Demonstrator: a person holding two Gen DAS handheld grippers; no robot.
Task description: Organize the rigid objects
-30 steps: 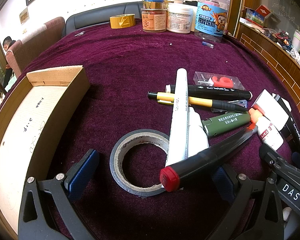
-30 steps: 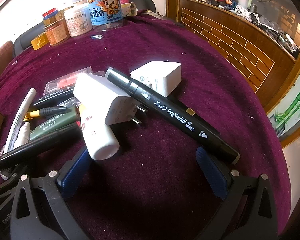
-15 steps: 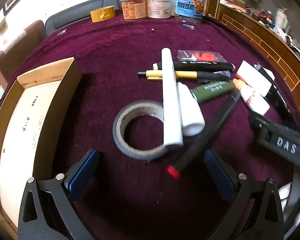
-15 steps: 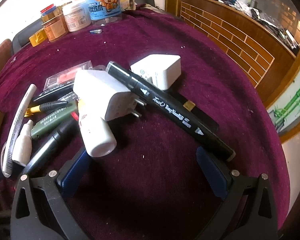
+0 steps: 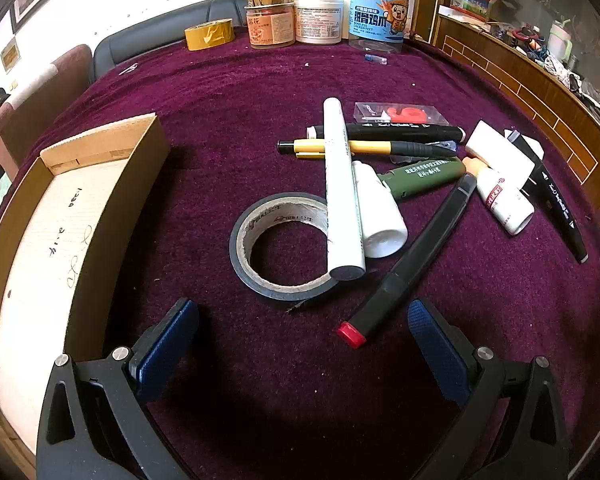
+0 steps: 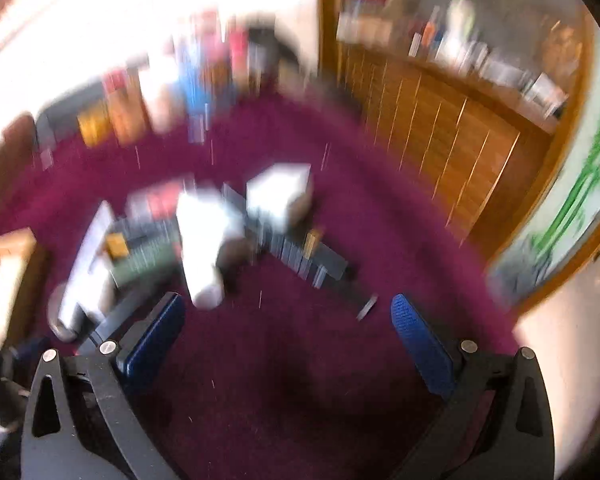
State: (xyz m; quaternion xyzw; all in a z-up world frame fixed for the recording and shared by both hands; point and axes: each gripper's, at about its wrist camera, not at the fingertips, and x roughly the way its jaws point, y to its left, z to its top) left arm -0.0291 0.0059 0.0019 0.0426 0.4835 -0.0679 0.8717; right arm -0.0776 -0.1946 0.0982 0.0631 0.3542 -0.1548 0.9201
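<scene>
In the left wrist view a pile of pens and small items lies on the purple cloth: a grey tape roll point(image 5: 244, 240), a white marker point(image 5: 340, 188) across it, a black marker with a red cap point(image 5: 412, 256), a white bottle point(image 5: 384, 220), a green tube point(image 5: 424, 174), a yellow pen point(image 5: 364, 147), a white charger point(image 5: 500, 156). An open cardboard box point(image 5: 76, 216) stands at the left. My left gripper point(image 5: 300, 340) is open and empty, just before the tape roll. My right gripper point(image 6: 288, 336) is open and empty; its view is motion-blurred, with the white charger point(image 6: 204, 216) ahead.
Jars point(image 5: 320, 18), a clear tub point(image 5: 380, 12) and a yellow tape roll point(image 5: 210, 34) stand at the table's far edge. A wooden brick-pattern counter point(image 5: 540, 92) runs along the right. A sofa and chair stand behind the table.
The red-capped black marker went from lifted to lying flat on the cloth. My left gripper drew back. My right gripper pulled up and away fast, blurring its view, and left the left wrist view.
</scene>
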